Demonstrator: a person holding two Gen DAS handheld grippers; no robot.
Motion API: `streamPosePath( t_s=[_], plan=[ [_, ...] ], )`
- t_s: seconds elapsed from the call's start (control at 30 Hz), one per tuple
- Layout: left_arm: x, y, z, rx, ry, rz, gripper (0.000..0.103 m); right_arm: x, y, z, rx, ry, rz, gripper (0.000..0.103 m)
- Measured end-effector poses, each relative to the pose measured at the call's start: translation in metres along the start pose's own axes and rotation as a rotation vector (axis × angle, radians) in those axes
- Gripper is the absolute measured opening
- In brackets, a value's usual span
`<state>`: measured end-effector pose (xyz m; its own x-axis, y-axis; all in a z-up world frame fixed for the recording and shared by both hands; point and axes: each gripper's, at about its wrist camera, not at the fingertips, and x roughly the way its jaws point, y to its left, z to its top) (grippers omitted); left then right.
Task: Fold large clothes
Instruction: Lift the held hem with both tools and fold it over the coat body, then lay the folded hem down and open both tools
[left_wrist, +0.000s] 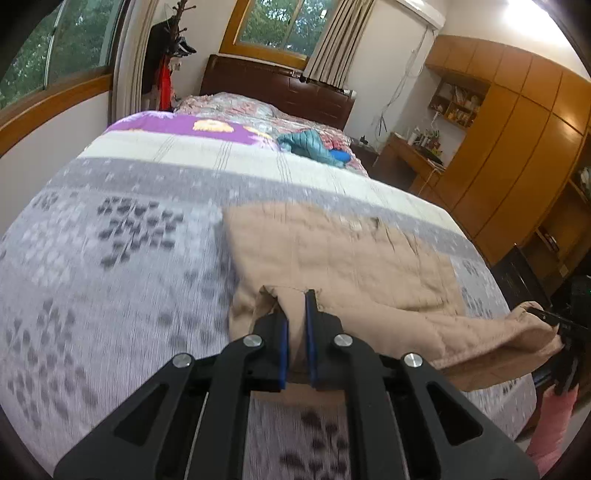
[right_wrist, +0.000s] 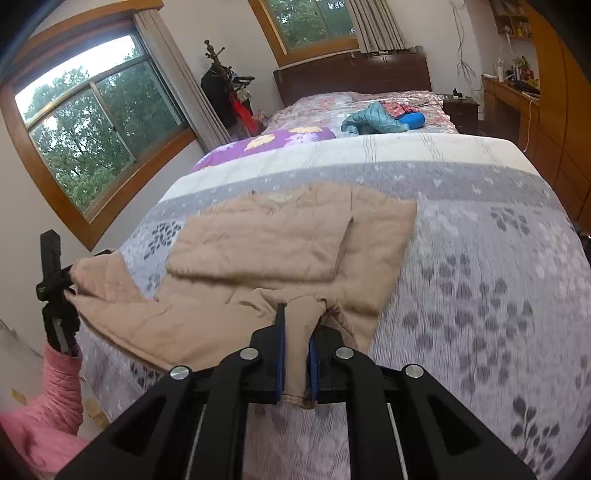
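Observation:
A tan quilted garment (left_wrist: 332, 251) lies on the bed, its far part folded flat, its near edge lifted. My left gripper (left_wrist: 295, 314) is shut on one corner of that near edge. My right gripper (right_wrist: 297, 325) is shut on the other corner of the garment (right_wrist: 288, 236). The right gripper shows at the right edge of the left wrist view (left_wrist: 554, 321), and the left gripper shows at the left edge of the right wrist view (right_wrist: 55, 280). The cloth hangs stretched between the two grippers above the bedspread.
The bed has a grey patterned bedspread (left_wrist: 110, 258) with a white band and a purple floral cover beyond. A teal and blue bundle (left_wrist: 314, 146) lies near the headboard. Wooden wardrobes (left_wrist: 517, 147) stand right of the bed, and a window wall (right_wrist: 92, 129) runs along its left.

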<state>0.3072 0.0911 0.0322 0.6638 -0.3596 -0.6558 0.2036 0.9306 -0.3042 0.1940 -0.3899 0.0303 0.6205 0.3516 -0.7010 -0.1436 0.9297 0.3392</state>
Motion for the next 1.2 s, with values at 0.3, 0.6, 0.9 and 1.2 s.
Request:
streamPosePath(
  t_s=[0.3,0.6,0.9,1.2],
  plan=[
    [0.083,0.005,0.064,-0.025,0.045,0.041,0.007,0.062,-0.041,0.069,0.082,0.068,0.000,0.010],
    [0.163,0.037,0.095,-0.094,0.108,0.075,0.007,0.123,-0.079,0.105,0.159,0.132,-0.016,0.010],
    [0.215,0.047,0.098,-0.112,0.187,0.113,0.007,0.177,-0.109,0.122,0.221,0.211,-0.036,0.010],
    [0.237,0.062,0.097,-0.162,0.242,0.088,0.010,0.196,-0.131,0.119,0.310,0.236,0.023,0.016]
  ],
)
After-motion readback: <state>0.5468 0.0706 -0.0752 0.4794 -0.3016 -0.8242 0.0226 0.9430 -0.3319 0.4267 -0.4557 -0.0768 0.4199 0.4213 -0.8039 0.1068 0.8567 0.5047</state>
